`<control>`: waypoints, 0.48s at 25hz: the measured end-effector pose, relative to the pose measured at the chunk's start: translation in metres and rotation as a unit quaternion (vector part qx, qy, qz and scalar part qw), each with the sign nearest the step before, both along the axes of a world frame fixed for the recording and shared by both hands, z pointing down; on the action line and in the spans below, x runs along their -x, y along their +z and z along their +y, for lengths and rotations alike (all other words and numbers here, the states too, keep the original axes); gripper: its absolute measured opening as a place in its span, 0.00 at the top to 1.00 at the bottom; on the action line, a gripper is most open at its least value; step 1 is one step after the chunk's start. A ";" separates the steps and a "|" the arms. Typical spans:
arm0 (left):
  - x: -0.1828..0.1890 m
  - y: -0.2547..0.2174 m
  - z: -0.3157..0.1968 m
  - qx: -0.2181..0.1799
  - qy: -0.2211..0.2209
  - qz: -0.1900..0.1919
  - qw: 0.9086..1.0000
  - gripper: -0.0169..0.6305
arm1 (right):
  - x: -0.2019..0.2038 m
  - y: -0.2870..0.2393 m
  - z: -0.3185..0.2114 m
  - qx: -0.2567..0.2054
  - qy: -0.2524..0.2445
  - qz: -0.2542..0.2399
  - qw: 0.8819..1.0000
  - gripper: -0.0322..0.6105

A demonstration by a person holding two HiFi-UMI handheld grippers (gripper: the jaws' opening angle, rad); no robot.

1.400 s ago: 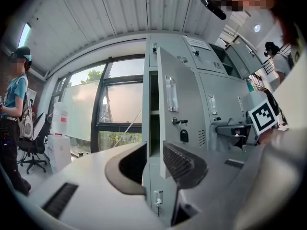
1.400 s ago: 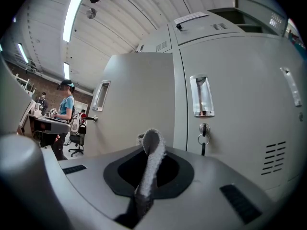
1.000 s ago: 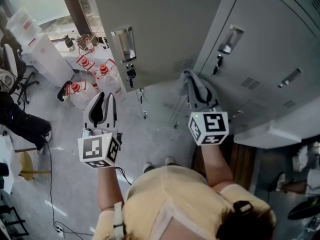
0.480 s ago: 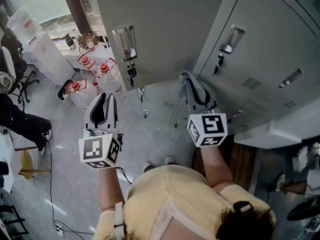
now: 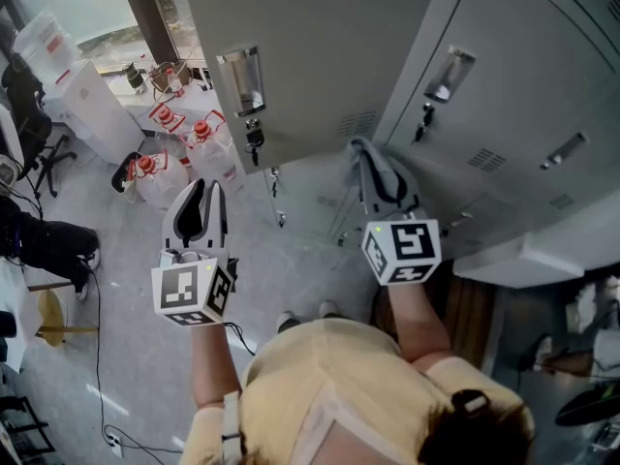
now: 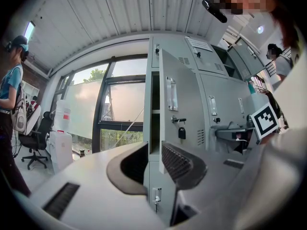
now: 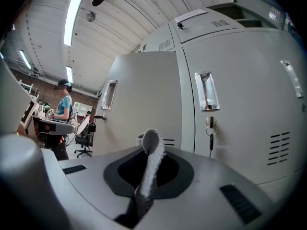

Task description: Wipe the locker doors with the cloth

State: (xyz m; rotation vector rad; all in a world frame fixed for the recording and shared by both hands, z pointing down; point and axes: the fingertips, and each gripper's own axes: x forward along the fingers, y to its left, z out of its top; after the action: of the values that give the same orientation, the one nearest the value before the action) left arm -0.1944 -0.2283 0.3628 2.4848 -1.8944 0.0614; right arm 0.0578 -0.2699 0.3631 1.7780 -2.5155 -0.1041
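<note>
The grey cloth (image 5: 380, 174) is clamped in my right gripper (image 5: 386, 194) and sticks up between its jaws, with its top close to the lower edge of the lockers. In the right gripper view the cloth (image 7: 151, 153) rises from the right gripper (image 7: 149, 176) in front of a closed locker door (image 7: 240, 104). An open locker door (image 5: 310, 46) with a key in its lock swings out at the centre, and another closed door (image 5: 523, 85) stands to its right. My left gripper (image 5: 201, 192) hangs over the floor, left of the open door. A narrow gap shows between its jaws, with nothing in it.
Water jugs with red caps (image 5: 179, 148) and white boxes (image 5: 82, 95) stand on the floor by the window. A person (image 5: 39, 235) is at the left edge beside an office chair. A cable (image 5: 97, 337) runs over the floor. Keys (image 5: 254, 143) dangle from the open door.
Both grippers stay almost where they were, the cloth still held. The person at the left edge has shifted a little.
</note>
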 end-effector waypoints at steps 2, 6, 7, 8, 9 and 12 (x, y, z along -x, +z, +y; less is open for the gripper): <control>0.000 0.000 0.000 0.000 0.000 0.000 1.000 0.84 | 0.000 0.000 0.000 -0.002 -0.002 0.001 1.000 0.93; 0.000 0.001 0.001 0.001 0.000 0.001 1.000 0.84 | 0.001 0.000 0.000 -0.001 -0.004 0.000 1.000 0.93; 0.001 0.001 0.001 0.002 0.000 0.000 1.000 0.84 | 0.001 -0.001 0.000 -0.002 -0.006 0.001 1.000 0.93; 0.001 0.001 0.001 0.002 -0.001 0.000 1.000 0.84 | 0.001 -0.001 0.000 -0.003 -0.007 0.001 1.000 0.93; 0.001 0.002 0.001 0.003 -0.001 0.000 1.000 0.84 | 0.001 -0.001 0.000 -0.003 -0.008 0.000 1.000 0.93; 0.000 0.002 0.001 0.005 0.003 0.008 1.000 0.84 | 0.002 -0.001 0.000 -0.003 -0.010 0.000 1.000 0.93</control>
State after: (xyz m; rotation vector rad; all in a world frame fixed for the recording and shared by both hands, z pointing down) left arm -0.1941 -0.2273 0.3648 2.4772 -1.8759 0.0508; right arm 0.0562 -0.2697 0.3620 1.7547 -2.5364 -0.1116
